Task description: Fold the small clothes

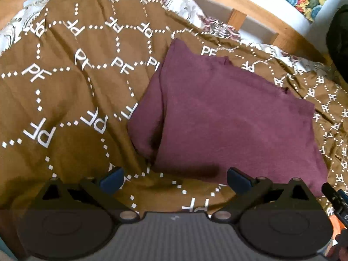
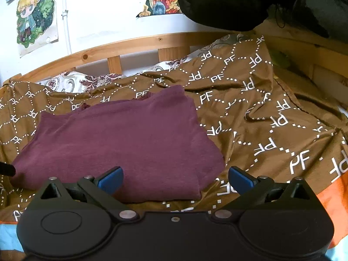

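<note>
Left cam first: one maroon shirt [image 1: 228,117], soft knit, folded into a rough rectangle with a second layer peeking out along its left edge. It lies flat on one brown blanket [image 1: 71,82], smooth fabric printed with white dotted hexagons and "PF" letters, pretty wrinkled. My left gripper [image 1: 174,179] is spread wide, holding nothing, two blue pads hovering just over the shirt's near edge. One pine bed rail [image 1: 237,17] runs behind, with a floral sheet [image 1: 191,8] showing under the blanket.

Right cam: same shirt [image 2: 121,139], lying mid-blanket [image 2: 271,117], near corner between my fingers. My right gripper [image 2: 175,179] is also spread and empty. Two cartoon posters [image 2: 34,15] on the white wall.
</note>
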`<control>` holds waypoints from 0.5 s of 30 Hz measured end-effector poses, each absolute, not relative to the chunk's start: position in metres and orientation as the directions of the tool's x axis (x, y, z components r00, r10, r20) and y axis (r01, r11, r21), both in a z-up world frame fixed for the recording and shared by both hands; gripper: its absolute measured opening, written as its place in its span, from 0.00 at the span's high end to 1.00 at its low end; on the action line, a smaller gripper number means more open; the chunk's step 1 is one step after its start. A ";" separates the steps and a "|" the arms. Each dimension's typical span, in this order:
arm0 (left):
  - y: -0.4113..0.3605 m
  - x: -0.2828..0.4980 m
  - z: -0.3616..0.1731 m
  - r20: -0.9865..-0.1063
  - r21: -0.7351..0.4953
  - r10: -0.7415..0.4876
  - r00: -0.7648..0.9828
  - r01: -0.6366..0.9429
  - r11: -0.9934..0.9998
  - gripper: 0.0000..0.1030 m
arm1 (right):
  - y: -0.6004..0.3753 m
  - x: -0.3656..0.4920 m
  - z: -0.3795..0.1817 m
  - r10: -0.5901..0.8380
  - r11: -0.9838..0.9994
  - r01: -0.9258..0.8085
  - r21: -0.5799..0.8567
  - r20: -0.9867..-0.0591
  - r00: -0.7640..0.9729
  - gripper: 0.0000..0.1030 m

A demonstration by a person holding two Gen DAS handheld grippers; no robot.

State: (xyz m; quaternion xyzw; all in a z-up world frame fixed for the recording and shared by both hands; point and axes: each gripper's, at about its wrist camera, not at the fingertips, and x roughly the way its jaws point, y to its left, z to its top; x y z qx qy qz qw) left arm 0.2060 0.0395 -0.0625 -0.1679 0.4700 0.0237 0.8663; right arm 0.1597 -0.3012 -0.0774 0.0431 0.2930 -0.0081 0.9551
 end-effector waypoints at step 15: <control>0.065 0.228 -0.100 -0.815 -0.499 -0.285 0.505 -0.358 0.789 0.01 | -0.265 0.180 -0.082 0.095 0.995 -0.064 0.079 -0.498 0.862 0.01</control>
